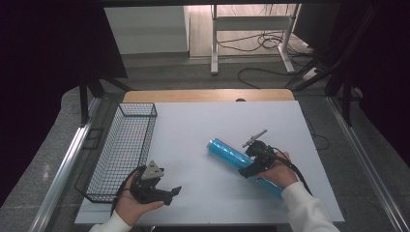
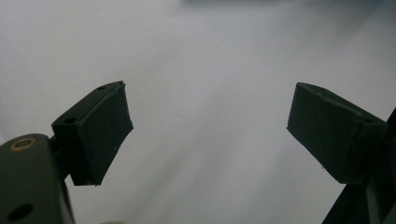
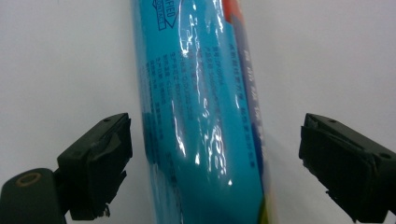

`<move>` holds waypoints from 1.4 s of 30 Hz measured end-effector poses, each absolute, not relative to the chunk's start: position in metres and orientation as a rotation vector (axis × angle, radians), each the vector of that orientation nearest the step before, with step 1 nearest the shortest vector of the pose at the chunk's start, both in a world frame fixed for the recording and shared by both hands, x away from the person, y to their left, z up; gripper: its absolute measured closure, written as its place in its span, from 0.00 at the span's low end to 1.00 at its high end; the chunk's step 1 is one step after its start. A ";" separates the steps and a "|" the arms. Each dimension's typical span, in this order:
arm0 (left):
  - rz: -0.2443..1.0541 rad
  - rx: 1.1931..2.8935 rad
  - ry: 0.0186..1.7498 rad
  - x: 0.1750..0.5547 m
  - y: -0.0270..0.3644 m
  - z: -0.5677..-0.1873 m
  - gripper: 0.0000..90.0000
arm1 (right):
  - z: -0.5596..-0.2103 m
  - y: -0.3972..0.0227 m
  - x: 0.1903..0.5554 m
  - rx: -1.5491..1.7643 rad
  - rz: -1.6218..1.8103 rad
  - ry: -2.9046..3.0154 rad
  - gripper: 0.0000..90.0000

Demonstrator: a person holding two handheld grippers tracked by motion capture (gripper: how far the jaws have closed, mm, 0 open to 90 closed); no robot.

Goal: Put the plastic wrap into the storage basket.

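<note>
Right claw (image 3: 215, 163) spread wide astride the glossy blue plastic-wrapped cylinder (image 3: 201, 116), seemingly not touching it. Left claw (image 2: 208, 133) released over the white surface (image 1: 203, 125), near the black wire basket (image 1: 123, 150).

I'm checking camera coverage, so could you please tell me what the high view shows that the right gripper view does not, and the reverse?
High view alone: the wire basket at the table's left, the left tongs open above the white table, the person's hands, and the floor with cables beyond. Right gripper view alone: the printed text on the blue tube's glossy wrap, and clear gaps between it and each open jaw. Both: the blue tube lying on the white table, with the right tongs over it.
</note>
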State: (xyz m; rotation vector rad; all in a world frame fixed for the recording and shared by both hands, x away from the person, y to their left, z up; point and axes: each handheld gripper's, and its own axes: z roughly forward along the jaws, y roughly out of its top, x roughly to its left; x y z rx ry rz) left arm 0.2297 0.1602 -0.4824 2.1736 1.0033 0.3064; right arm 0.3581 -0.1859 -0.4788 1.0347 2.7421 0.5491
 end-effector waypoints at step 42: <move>0.302 2.170 1.006 0.230 0.164 -0.482 0.15 | -0.485 -0.178 0.376 1.148 0.498 2.839 0.35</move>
